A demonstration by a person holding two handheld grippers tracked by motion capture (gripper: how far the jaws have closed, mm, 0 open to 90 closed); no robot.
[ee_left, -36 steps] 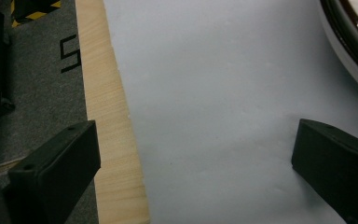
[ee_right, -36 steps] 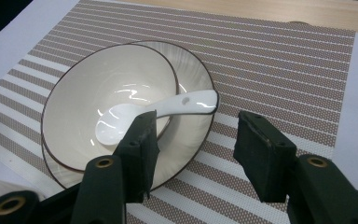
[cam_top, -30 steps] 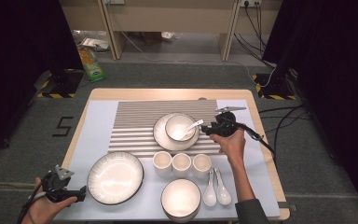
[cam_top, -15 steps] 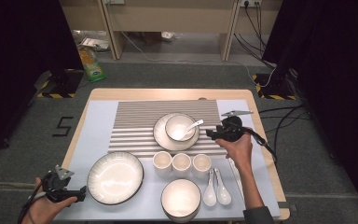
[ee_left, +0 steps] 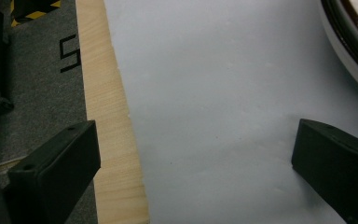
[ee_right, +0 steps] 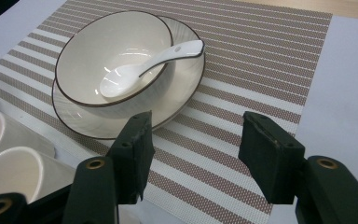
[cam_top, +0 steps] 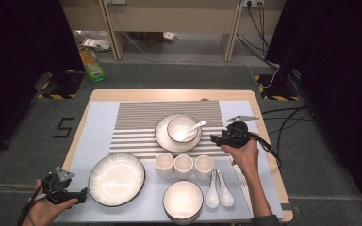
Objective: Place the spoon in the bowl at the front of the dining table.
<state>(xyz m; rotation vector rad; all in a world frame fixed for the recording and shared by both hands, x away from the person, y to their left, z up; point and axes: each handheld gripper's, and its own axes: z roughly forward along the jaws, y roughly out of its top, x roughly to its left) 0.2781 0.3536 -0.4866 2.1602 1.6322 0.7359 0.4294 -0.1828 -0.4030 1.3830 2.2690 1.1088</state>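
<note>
My right gripper hangs with jaws apart and nothing between them just off the striped mat, clear of the plate so the stacked setting isn't knocked. My left gripper waits, also released, at the table's near left corner beside the large dish. On that plate sits the bowl, and in it the spoon: bowl end down inside, handle propped over the rim, long axis slanting towards the right gripper, easy to pinch.

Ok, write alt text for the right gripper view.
A white ceramic spoon rests in a dark-rimmed white bowl that sits on a matching plate, all on a striped placemat. The right gripper hovers just short of the plate, jaws open and empty; two white cups show at lower left.
</note>
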